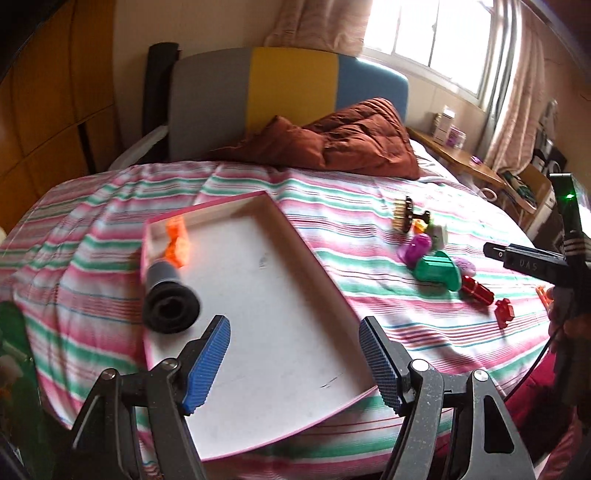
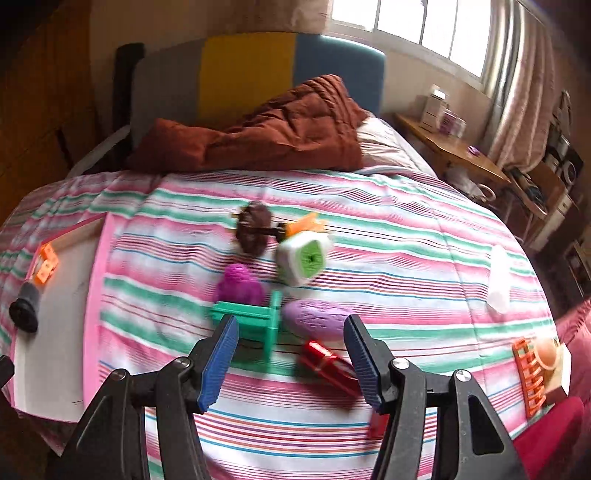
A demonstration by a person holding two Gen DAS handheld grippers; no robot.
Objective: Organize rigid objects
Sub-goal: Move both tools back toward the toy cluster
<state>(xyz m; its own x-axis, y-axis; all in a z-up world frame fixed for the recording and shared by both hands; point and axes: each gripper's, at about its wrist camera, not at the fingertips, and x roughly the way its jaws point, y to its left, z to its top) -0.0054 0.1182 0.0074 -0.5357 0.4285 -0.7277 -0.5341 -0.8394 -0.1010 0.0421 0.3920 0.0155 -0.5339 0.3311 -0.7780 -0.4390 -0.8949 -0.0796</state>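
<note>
Lying on the striped bedsheet [image 2: 406,229], the small toys form a cluster: a green chair [image 2: 258,325], a purple figure [image 2: 240,286], a lilac oval piece [image 2: 319,317], a red cylinder [image 2: 328,363] and a white-green cube [image 2: 304,264]. To their left, the pink-edged tray [image 1: 280,295] holds a black cylinder [image 1: 170,304] and an orange piece [image 1: 176,242]. The right gripper [image 2: 291,360] hovers above the cluster and the left gripper [image 1: 293,363] above the tray, both with fingers apart and empty.

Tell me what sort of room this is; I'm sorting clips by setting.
Most likely a bedroom: a bed under a striped sheet, a padded headboard with a rumpled brown quilt, and a curtained window.
</note>
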